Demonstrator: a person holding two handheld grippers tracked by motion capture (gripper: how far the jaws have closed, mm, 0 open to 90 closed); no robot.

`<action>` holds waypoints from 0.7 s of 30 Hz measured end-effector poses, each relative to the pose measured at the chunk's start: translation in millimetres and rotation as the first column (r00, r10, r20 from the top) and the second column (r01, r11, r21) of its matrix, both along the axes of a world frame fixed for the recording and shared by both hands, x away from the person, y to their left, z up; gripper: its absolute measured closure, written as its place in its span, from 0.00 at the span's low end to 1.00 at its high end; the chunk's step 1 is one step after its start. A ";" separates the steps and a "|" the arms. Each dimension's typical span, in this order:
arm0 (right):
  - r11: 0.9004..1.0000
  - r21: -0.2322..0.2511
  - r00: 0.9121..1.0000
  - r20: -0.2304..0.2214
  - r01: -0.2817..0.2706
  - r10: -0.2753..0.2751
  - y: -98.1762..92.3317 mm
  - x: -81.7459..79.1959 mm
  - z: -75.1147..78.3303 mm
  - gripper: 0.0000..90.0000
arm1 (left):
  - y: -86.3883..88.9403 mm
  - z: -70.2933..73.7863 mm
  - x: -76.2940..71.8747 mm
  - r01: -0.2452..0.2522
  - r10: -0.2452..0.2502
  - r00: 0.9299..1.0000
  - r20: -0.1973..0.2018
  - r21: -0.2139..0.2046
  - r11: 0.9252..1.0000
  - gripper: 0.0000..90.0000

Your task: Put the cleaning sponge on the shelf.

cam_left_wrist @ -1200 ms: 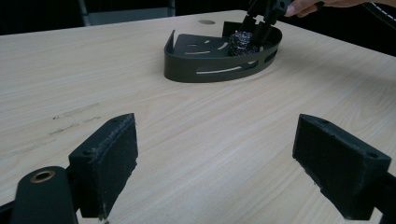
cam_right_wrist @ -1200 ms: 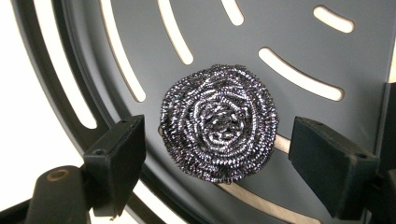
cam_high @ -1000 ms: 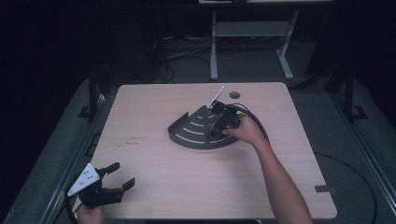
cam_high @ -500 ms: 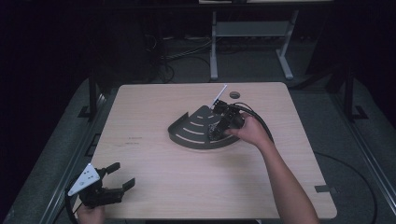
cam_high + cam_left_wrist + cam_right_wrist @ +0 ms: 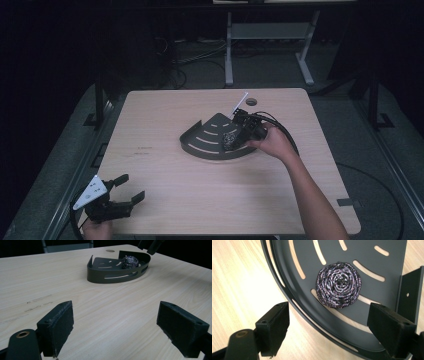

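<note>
Table (image 5: 200,200): light wood, rounded corners, on dark floor w/ cables and a metal stand behind.

Tray (image 5: 200,145): dark, quarter-round, slotted floor, low rim, sits a bit right of table centre. In left gripper view the tray (image 5: 110,277) is well ahead of the jaws, far side of the table.

Right gripper (image 5: 239,134): held by the person's right hand (image 5: 272,142), over the tray's right part, pointing down. Its own view has the jaws spread wide, nothing between the pads, curved rim of the tray (image 5: 294,302) crossing between them. A white stick-like part rises from it toward the table's far edge.

Left gripper (image 5: 127,188): near-left table corner, in left hand (image 5: 97,230), grey plate on top. Jaws spread wide, empty, low over bare wood.

Scourer (image 5: 338,285): coiled metal ball, dark w/ purplish sheen, lies on the tray floor near the curved rim, just beyond the right jaws, not touching them. Also seen in left gripper view, scourer (image 5: 130,262), inside the tray's right end.
</note>
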State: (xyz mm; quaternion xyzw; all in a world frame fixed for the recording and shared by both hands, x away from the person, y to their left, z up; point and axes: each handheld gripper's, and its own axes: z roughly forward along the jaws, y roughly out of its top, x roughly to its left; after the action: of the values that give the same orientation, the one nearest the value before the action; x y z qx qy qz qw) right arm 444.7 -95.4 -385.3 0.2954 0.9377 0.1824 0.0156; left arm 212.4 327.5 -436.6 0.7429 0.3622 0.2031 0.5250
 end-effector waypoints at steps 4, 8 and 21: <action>1.000 -0.004 1.000 0.000 -0.003 0.003 -5.3 -4.2 -0.7 0.20 | -0.4 -0.1 0.0 0.000 0.000 1.000 0.001 0.000 1.000 0.15; 1.000 0.002 1.000 0.002 -0.001 0.001 -10.5 -8.6 -0.8 0.20 | -0.9 -0.1 0.1 0.000 0.000 1.000 0.000 0.002 1.000 0.15; 1.000 0.009 1.000 0.008 0.015 -0.016 -29.9 -21.1 -5.0 0.20 | -1.8 -0.2 0.5 0.000 0.000 1.000 0.002 0.000 1.000 0.15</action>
State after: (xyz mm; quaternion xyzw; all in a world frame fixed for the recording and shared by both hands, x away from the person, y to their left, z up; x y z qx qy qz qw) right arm 423.6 -125.4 -390.3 0.3020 0.9345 0.1874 0.0194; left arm 212.9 325.6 -436.7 0.7428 0.3613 0.2039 0.5254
